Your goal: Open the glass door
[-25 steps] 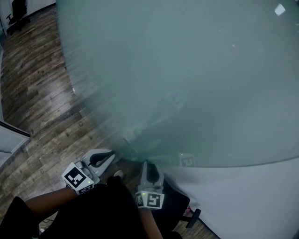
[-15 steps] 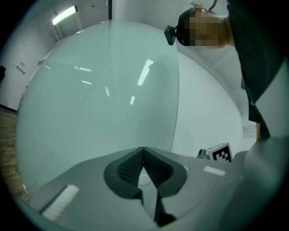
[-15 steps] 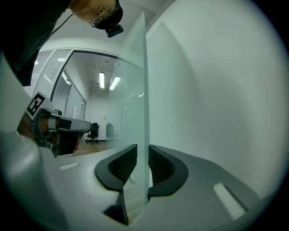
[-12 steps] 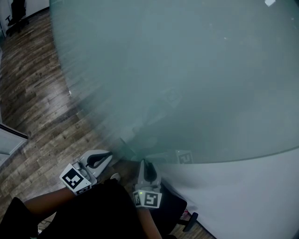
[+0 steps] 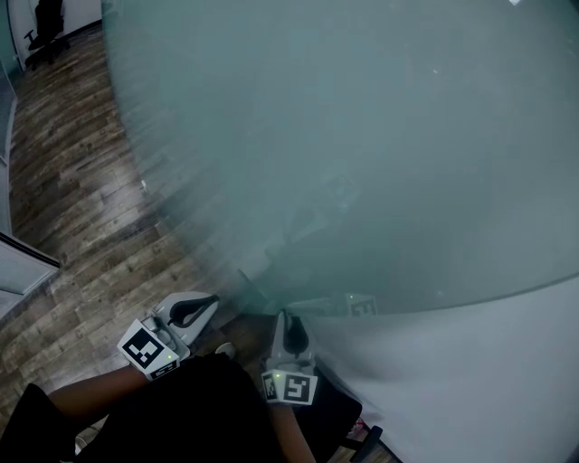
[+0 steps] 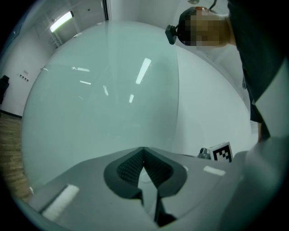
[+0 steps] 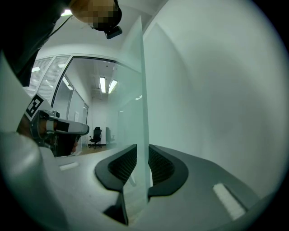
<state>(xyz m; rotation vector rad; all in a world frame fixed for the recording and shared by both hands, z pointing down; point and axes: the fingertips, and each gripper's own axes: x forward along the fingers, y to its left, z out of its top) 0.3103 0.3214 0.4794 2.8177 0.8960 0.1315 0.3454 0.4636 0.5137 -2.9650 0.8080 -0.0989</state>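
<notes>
A large frosted glass door point(image 5: 362, 136) fills the upper right and centre of the head view, and its lower edge curves down toward the bottom centre. In the right gripper view, the door's thin vertical edge runs down the middle of the frame. It passes straight between the jaws of the right gripper point(image 7: 142, 155), whose dark ribbed pads are closed against both faces of the pane, gripping it. The left gripper point(image 6: 143, 151) holds nothing: its jaws are closed with the tips meeting, and the pale face of the door lies just ahead of it. In the head view both grippers sit at the bottom centre, the left one slightly to the left of the other and apart from it. A wooden floor point(image 5: 81, 199) covers the left side and a white wall point(image 5: 488, 380) the lower right. A black office chair point(image 5: 45, 23) stands in the far upper left corner.
</notes>
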